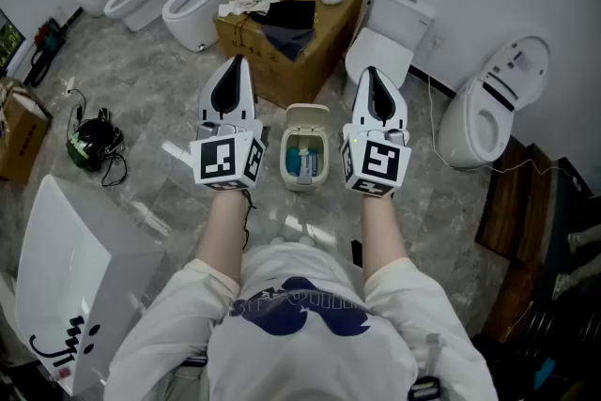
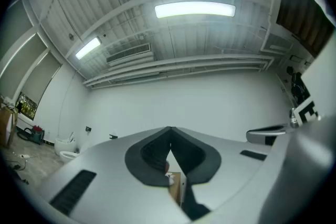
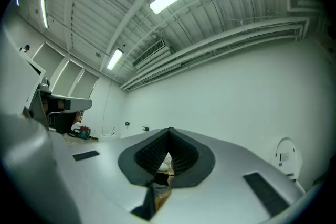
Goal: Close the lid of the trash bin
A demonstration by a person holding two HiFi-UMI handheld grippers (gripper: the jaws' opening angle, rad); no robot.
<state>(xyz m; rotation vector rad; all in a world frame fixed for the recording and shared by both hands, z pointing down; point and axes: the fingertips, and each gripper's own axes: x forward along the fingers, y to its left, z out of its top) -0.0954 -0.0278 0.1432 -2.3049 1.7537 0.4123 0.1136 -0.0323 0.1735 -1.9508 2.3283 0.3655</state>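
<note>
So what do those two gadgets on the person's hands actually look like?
The left gripper and right gripper are matching white shells that taper to a point. Each has black ribbed lining inside and a cube of black-and-white square markers at the back. The person wears a white short-sleeved shirt with a dark blue print.

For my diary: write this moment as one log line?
trash bin: floor | lid: open | left gripper: shut, empty | right gripper: shut, empty

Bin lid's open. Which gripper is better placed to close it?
Right, marginally. Both shut grippers flank the small beige trash bin, but the right gripper sits slightly nearer its raised lid than the left gripper.
</note>
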